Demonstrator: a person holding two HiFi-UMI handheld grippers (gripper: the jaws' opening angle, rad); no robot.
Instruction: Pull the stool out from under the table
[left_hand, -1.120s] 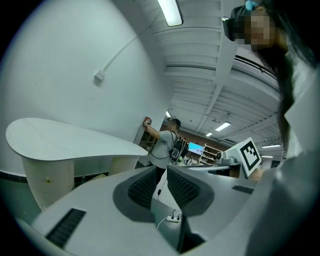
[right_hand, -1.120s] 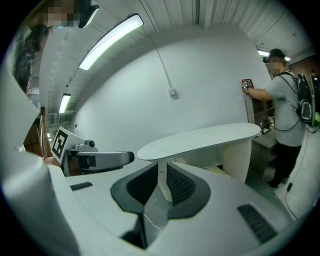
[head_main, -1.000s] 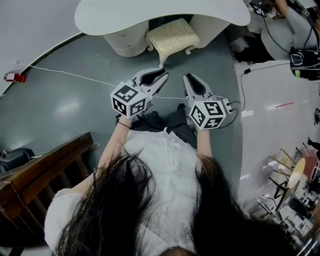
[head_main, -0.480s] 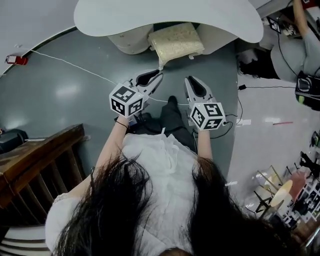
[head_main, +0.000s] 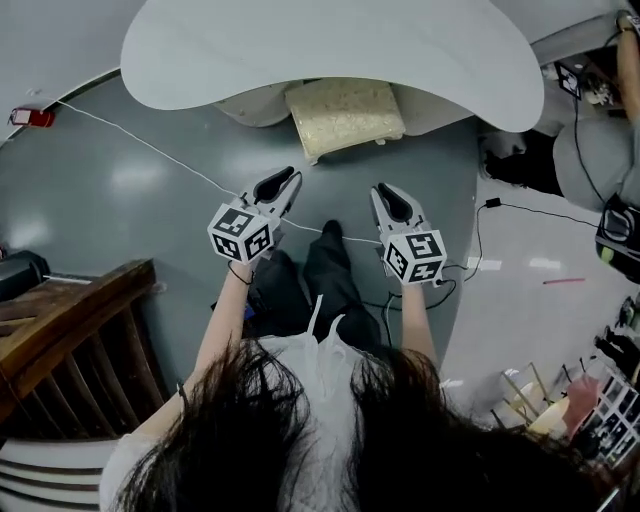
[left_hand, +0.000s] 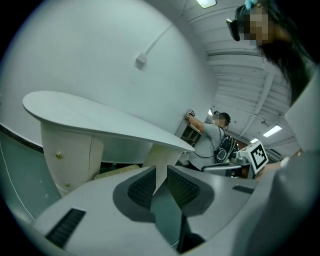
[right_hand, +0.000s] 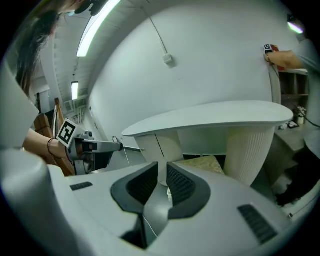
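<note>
Stool (head_main: 343, 115) under table (head_main: 330, 50) — well ahead of both jaws.

Stool (head_main: 345, 117) is sitting partly under table (head_main: 330, 45); left gripper (head_main: 288, 175) and right gripper (head_main: 381, 190) are hovering before it, well apart from it.

Glossy grey floor (head_main: 120, 200) — wooden railing (head_main: 75, 315)

The cream cushioned stool (head_main: 343, 115) stands upright, partly tucked under the white table (head_main: 330, 50).
</note>
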